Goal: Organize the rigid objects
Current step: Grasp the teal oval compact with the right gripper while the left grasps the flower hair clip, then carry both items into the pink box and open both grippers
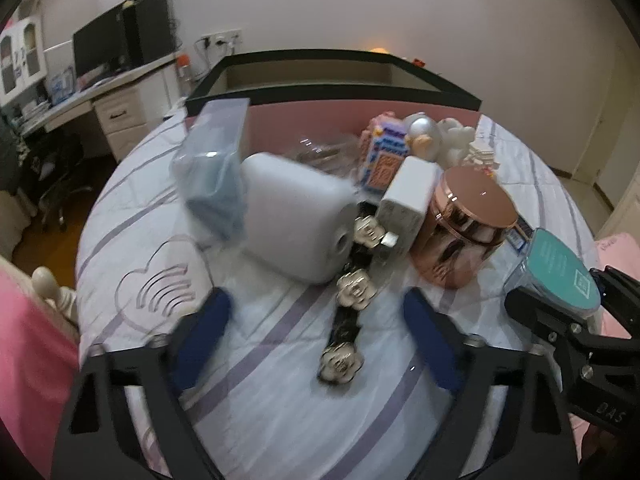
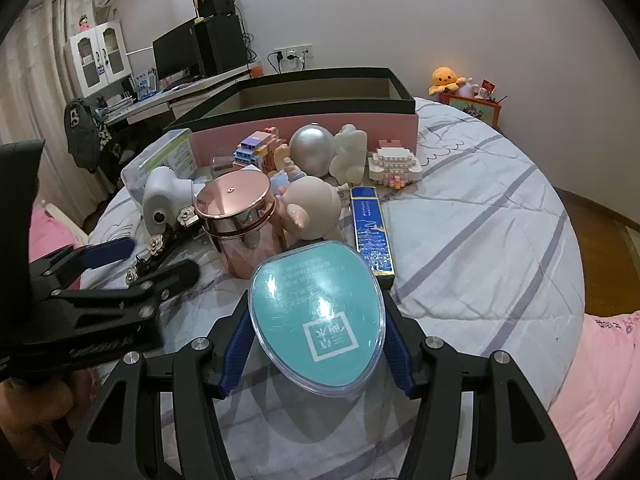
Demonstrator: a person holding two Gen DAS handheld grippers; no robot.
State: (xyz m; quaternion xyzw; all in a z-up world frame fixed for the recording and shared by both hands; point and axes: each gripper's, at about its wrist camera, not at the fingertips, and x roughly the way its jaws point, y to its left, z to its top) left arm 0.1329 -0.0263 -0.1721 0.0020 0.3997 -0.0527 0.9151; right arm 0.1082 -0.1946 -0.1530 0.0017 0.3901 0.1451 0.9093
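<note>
My right gripper (image 2: pixel 316 332) is shut on a teal egg-shaped case (image 2: pixel 318 320) with a clear shell, held above the bed; the case also shows in the left wrist view (image 1: pixel 560 268). My left gripper (image 1: pixel 316 340) is open and empty, its blue pads either side of a black strap with white flower charms (image 1: pixel 348 312). Beyond lie a white rounded device (image 1: pixel 296 220), a white charger (image 1: pixel 404 200), a rose-gold tin (image 1: pixel 464 228) and a clear box of blue items (image 1: pixel 216 176). A pink box with a black rim (image 2: pixel 304 116) stands behind.
Near the box stand a block toy (image 2: pixel 256 148), a silver egg (image 2: pixel 314 150), a cream figure (image 2: pixel 350 156), a pearl block model (image 2: pixel 394 166), a pig figure (image 2: pixel 312 208) and a long blue box (image 2: pixel 372 232). The bedspread (image 2: pixel 480 240) stretches right. A desk with monitor (image 2: pixel 176 56) is far left.
</note>
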